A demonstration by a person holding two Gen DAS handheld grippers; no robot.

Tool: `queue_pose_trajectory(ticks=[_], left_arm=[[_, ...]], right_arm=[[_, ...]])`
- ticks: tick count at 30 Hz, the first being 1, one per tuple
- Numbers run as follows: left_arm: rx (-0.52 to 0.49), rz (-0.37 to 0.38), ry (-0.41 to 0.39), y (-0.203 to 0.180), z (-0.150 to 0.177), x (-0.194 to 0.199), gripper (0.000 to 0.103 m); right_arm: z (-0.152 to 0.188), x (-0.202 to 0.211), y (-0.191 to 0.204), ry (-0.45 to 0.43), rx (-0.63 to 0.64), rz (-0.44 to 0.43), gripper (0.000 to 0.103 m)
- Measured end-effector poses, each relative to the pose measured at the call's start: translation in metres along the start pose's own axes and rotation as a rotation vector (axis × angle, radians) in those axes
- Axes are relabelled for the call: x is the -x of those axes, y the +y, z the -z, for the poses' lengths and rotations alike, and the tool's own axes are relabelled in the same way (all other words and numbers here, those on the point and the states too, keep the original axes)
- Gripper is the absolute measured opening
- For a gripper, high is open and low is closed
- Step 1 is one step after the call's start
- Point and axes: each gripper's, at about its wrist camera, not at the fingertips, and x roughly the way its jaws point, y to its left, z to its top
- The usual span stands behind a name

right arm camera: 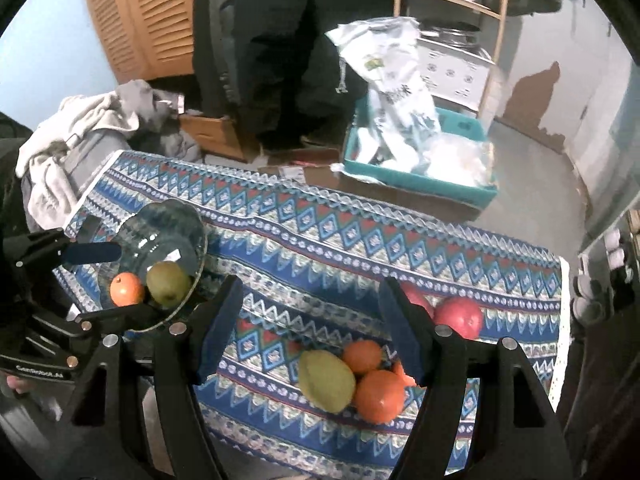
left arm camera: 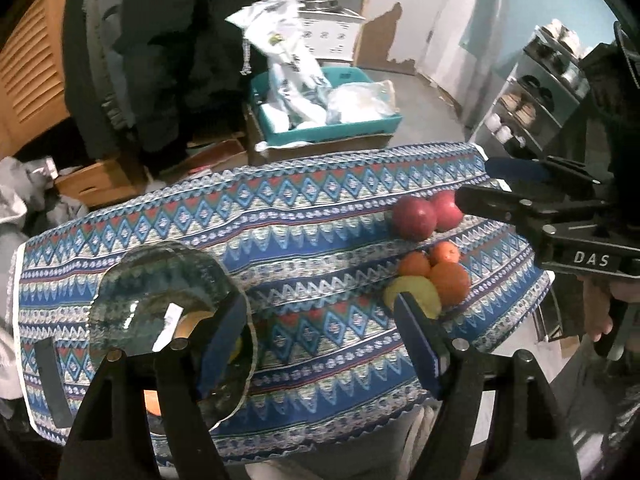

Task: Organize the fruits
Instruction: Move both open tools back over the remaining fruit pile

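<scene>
Both grippers, left [left arm camera: 320, 340] & right [right arm camera: 310, 328], gape empty; bowl [right arm camera: 188, 220] near table's left edge already holds orange [right arm camera: 127, 289] + pear [right arm camera: 168, 283], rest loose by right edge.

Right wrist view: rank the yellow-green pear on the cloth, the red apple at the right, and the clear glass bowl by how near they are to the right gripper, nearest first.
From the right gripper:
1. Yellow-green pear on the cloth, just below the gap between the fingers.
2. Red apple, beyond the right finger.
3. Clear glass bowl, at the far left, holding an orange and a pear.
</scene>
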Motion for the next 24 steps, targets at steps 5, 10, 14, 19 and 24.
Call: queue_pose_trajectory(ticks=[5, 10, 14, 19, 24], left_arm=[[-0.033, 0.005, 0.016, -0.020, -0.004, -0.010, 0.078], [-0.045, 0.025, 0.054, -0.037, -0.006, -0.024, 0.078], [-0.044, 0.040, 0.087, -0.048, -0.008, -0.037, 0.078], [-0.066, 0.021, 0.094, -0.059, -0.011, -0.046, 0.078], [-0.057, 0.034, 0.131, -0.068, -0.012, -0.061, 0.078]], right_arm=[[0.011, 0.003, -0.017, 0.005, -0.022, 0.023, 0.071], [0.023, 0.006, -0.039, 0.013, -0.060, 0.037, 0.071], [0.033, 0.004, -0.053, 0.027, -0.087, 0.049, 0.071], [0.046, 0.000, -0.072, 0.047, -0.115, 0.073, 0.071], [0.056, 0.002, -0.089, 0.053, -0.157, 0.086, 0.071]])
